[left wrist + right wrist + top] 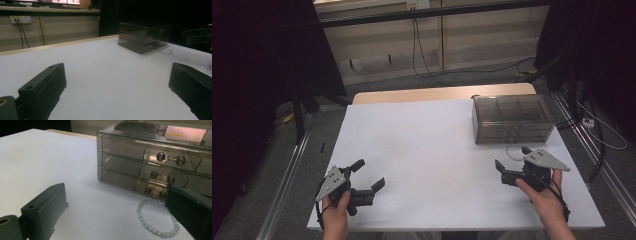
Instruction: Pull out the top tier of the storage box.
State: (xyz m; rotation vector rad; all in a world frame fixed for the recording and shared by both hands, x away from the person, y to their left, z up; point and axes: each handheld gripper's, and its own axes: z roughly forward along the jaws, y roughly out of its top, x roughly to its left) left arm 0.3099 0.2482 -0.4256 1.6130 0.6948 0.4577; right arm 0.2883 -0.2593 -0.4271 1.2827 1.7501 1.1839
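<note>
A smoky clear drawer box (513,119) with three drawers stands at the back right of the white table (432,150); it also shows in the left gripper view (144,36) and up close in the right gripper view (160,162). In front of it a pale bead bracelet (157,220) lies flat, faint from above (514,152). My right gripper (512,164) hovers open just before the bracelet, nothing between its jaws. At the front left my left gripper (368,174) is open and empty over bare table.
The table's wooden far edge (442,93) borders a floor with cables (422,55). Dark curtains and metal rails (287,165) flank both sides. A wide stretch of white tabletop lies between the two grippers.
</note>
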